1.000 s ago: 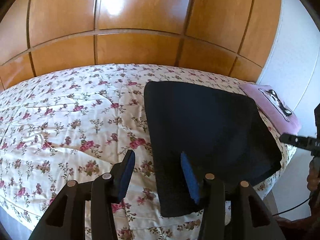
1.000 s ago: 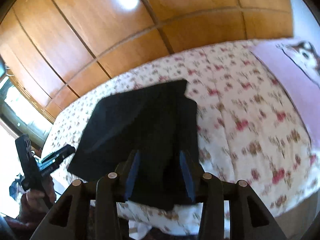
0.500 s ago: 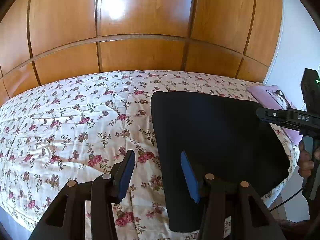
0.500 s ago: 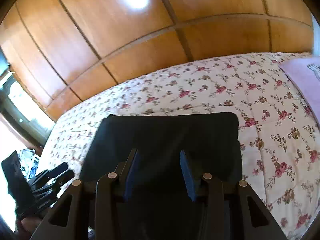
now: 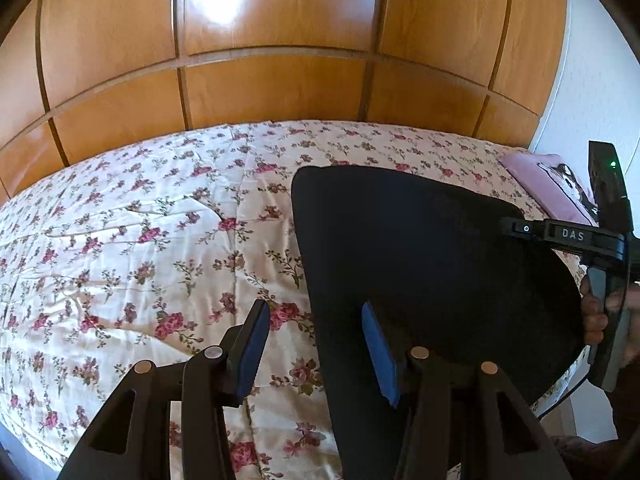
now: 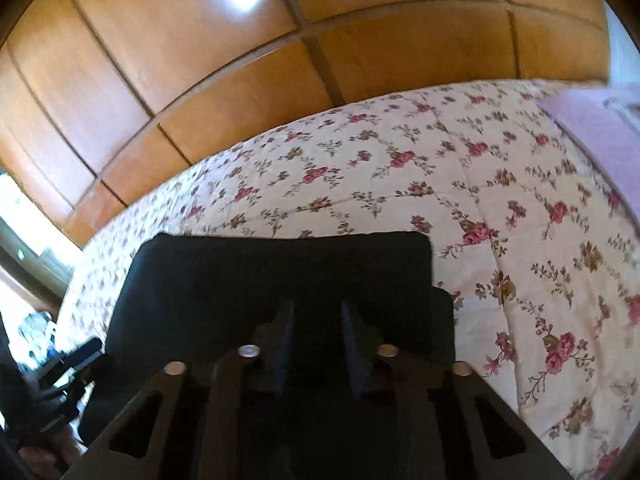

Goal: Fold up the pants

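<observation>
Dark folded pants (image 5: 420, 264) lie flat on the right part of a floral bedspread (image 5: 140, 248). My left gripper (image 5: 312, 320) stands open above the pants' left edge, its right finger over the cloth and its left over the bedspread. In the right wrist view the pants (image 6: 280, 272) fill the lower middle. My right gripper (image 6: 316, 312) hangs low over their near part, jaws closing with a narrow gap still showing. Dark cloth fills that gap, and no pad is seen pressing on it. A hand (image 5: 596, 316) holds the right gripper's handle at the right edge.
Glossy wooden wardrobe panels (image 5: 272, 40) rise behind the bed. A pink pillow (image 5: 548, 184) lies at the bed's far right, beside a white wall (image 5: 592, 80). Open bedspread stretches left of the pants. A bright window (image 6: 24, 232) shows at the left.
The right gripper has come down and closer over the pants, and its jaws have narrowed. In the left wrist view the pants sit a little nearer, and the right gripper has come further into view.
</observation>
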Motion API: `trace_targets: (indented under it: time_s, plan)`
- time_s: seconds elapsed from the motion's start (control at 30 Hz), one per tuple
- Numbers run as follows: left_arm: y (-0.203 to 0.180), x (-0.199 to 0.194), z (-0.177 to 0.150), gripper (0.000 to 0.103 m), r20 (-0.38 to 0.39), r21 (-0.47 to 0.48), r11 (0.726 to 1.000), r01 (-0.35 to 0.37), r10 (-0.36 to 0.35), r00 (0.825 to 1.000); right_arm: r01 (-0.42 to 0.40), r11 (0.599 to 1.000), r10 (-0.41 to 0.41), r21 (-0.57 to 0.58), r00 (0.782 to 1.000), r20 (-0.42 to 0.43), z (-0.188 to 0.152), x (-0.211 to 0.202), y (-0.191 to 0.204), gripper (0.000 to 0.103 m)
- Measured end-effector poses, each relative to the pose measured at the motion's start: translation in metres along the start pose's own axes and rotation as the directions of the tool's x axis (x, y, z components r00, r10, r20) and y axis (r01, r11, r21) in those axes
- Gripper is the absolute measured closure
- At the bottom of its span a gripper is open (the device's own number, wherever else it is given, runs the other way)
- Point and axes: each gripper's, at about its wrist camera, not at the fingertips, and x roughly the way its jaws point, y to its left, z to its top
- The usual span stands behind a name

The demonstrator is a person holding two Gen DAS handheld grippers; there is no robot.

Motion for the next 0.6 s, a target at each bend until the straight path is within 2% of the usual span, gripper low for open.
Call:
trace_targets:
  time_s: [0.03, 0.27, 0.37, 0.47, 0.57, 0.6]
  plan:
    - [0.001, 0.001, 0.0, 0.053, -0.001, -0.003, 1.0, 0.006, -0.006, 1.0, -0.003, 1.0, 0.003, 0.006, 1.0, 0.001, 0.0, 0.0, -0.002, 0.098]
    - [0.006, 0.003, 0.0, 0.05, -0.002, -0.029, 0.999, 0.028, -0.028, 1.0, -0.008, 1.0, 0.008, -0.005, 1.0, 0.017, -0.003, -0.004, 0.001, 0.098]
    - [0.013, -0.002, 0.001, 0.051, 0.004, -0.072, 0.995, 0.066, -0.066, 0.998, -0.037, 0.999, 0.036, 0.018, 0.999, 0.025, -0.003, -0.01, -0.002, 0.098]
    - [0.025, -0.005, 0.004, 0.051, 0.006, -0.117, 0.99, 0.082, -0.082, 0.997, -0.055, 0.998, 0.054, 0.019, 0.997, 0.051, 0.0, -0.022, 0.0, 0.092]
    - [0.037, -0.007, 0.01, 0.051, 0.013, -0.153, 0.984, 0.095, -0.094, 0.996, -0.045, 0.999, 0.045, 0.007, 0.996, 0.077, 0.005, -0.03, 0.004, 0.076]
    - [0.041, -0.006, 0.014, 0.051, 0.015, -0.163, 0.981, 0.103, -0.102, 0.995, -0.032, 0.999, 0.031, 0.013, 0.996, 0.087, 0.008, -0.032, 0.003, 0.063]
